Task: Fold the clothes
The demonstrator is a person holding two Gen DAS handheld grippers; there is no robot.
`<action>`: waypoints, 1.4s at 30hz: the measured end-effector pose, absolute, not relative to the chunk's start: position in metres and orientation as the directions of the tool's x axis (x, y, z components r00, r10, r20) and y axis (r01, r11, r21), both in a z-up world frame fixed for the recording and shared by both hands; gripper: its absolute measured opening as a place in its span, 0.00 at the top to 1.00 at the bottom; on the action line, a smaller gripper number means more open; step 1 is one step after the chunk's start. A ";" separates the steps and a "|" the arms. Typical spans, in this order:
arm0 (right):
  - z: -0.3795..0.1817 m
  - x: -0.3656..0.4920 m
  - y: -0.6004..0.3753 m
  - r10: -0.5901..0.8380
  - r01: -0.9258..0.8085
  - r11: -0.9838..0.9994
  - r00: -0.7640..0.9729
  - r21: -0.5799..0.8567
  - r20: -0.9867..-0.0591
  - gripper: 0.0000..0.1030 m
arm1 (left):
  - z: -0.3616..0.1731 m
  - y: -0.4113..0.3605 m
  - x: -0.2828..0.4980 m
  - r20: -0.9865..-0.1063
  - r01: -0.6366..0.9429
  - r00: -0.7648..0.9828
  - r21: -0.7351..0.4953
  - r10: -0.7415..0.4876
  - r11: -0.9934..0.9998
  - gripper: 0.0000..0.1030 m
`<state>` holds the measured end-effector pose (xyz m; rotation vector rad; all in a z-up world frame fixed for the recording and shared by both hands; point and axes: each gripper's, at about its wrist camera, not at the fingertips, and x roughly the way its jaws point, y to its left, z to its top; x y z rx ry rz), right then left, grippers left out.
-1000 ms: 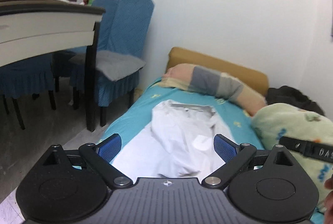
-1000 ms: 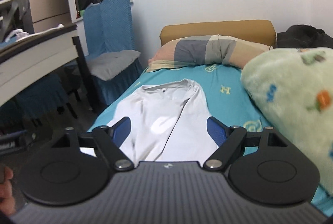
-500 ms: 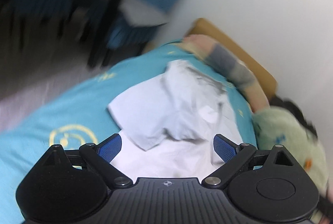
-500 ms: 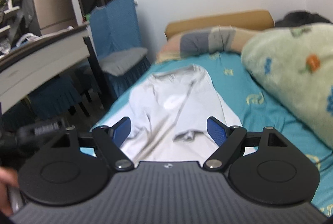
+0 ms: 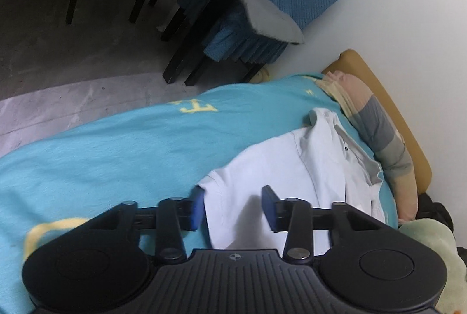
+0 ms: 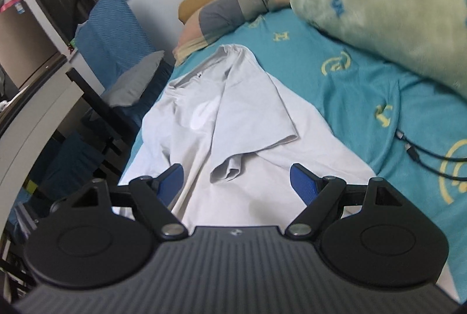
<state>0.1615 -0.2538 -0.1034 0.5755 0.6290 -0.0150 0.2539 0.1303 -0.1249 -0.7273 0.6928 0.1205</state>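
While the white shirt lies spread on the teal bed sheet at the centre of the right wrist frame, only one sleeve is turned in over the chest, so the fold looks barely begun. At the lower centre of its own frame, the left gripper has its jaws part-open astride the other sleeve's hem, holding nothing. The right gripper hovers over the shirt's body, jaws wide and empty.
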 end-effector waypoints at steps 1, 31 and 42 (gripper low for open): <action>-0.105 0.163 -0.254 0.161 0.181 0.843 0.813 0.506 -0.560 0.21 | -0.125 0.124 0.262 -0.631 -0.310 0.762 -0.552 -0.145 0.774 0.89; -0.125 0.212 -0.234 0.060 0.176 0.919 0.822 0.354 -0.566 0.21 | -0.064 0.161 0.428 -0.741 -0.325 0.659 -0.122 0.132 0.938 0.53; -0.097 0.177 -0.226 0.031 0.129 0.950 0.867 0.284 -0.497 0.21 | -0.045 0.147 0.167 -0.947 -0.251 0.307 -0.179 -0.097 0.951 0.51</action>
